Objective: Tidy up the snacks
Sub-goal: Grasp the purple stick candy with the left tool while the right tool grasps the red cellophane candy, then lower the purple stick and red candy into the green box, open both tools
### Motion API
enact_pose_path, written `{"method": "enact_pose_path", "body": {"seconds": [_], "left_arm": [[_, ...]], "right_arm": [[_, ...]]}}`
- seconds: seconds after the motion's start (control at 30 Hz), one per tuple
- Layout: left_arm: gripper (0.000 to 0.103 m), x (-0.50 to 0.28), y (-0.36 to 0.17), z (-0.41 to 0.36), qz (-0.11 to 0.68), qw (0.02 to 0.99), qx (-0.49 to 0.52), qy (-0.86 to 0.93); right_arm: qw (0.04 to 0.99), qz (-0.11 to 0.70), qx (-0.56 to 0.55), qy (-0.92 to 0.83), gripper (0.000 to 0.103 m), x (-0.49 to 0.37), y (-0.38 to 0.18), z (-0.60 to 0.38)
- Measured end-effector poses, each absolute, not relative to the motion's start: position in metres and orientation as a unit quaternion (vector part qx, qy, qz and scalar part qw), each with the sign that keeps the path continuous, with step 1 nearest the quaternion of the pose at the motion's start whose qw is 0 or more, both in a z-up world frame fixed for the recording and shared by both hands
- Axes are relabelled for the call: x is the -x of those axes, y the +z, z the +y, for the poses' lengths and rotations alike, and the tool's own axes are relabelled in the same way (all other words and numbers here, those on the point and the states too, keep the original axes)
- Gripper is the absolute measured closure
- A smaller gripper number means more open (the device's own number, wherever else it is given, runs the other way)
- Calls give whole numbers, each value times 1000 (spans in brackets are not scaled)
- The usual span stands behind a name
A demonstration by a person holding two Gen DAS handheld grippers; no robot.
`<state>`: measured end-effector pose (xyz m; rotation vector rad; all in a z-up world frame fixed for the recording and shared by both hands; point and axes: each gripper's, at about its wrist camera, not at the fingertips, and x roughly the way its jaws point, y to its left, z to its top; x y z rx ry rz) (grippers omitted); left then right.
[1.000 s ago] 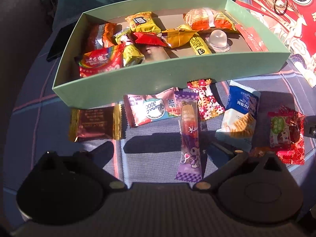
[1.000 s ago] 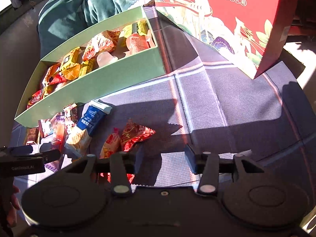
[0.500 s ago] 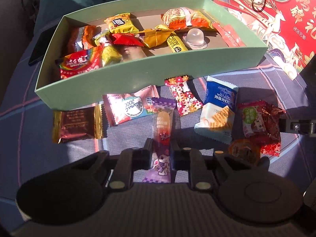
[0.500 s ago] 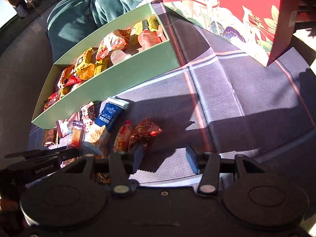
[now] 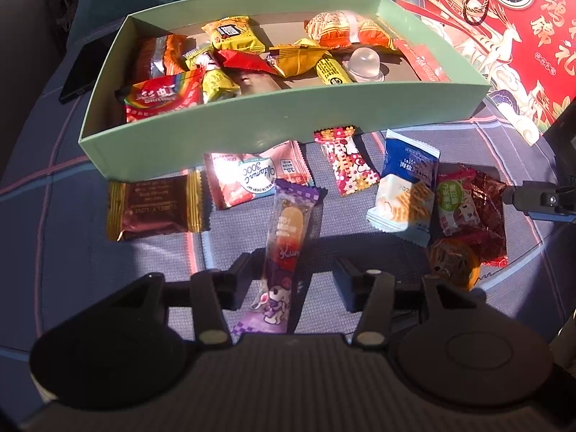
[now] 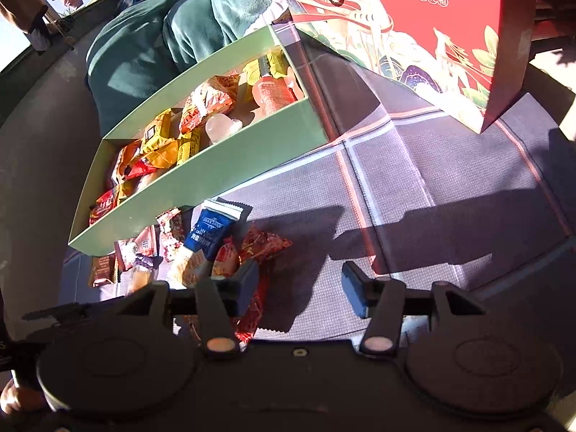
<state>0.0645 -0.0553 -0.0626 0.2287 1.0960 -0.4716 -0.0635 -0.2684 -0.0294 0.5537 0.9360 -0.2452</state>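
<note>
A long purple snack bar [image 5: 293,216] lies on the blue checked cloth between the fingers of my left gripper [image 5: 293,266]. Its jaws are opening and both pads stand clear of the wrapper. Behind it the green box [image 5: 288,122] holds several wrapped snacks. Loose on the cloth lie a brown packet [image 5: 154,208], a pink packet [image 5: 252,176], a flowered candy [image 5: 345,165], a blue cracker packet [image 5: 406,187] and red wrappers [image 5: 482,208]. My right gripper [image 6: 301,271] hangs beside the red wrappers [image 6: 266,243], jaws opening, with only cloth between them.
A tall red gift box [image 6: 414,36] stands at the back right. A dark phone [image 5: 79,75] lies left of the green box. A person in green clothing [image 6: 162,36] sits behind the box. A small orange round candy [image 5: 453,262] lies by the red wrappers.
My left gripper went from wide open to shut on the purple bar, then parted again, leaving the bar on the cloth. The right gripper stayed near the red wrappers.
</note>
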Motion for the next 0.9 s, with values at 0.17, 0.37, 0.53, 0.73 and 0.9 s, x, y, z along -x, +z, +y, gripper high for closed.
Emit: {"method": "enact_pose_path", "body": {"seconds": [0.17,0.37,0.53,0.73,0.9], "left_arm": [[48,-62,-63,-56,512,820,-115,-228],[48,-64,-61,-51,515,817,-117,-233],[91,-62,-59,-63,501,821,-145,-232],[92,-59,-50,-60,500,826,-115,-234],[92,-57,-27,-58,485,834,-96,-244]], "right_arm": [[852,453,-248,-90,51,47,-41,-254],[863,449,-220,-77,78,23,-48,-242],[867,448,-201,-83,80,24,-43,-238],[876,422,-204,-114,80,43,-25,-259],[885,398,-212,-120,80,54,-7,-270]]}}
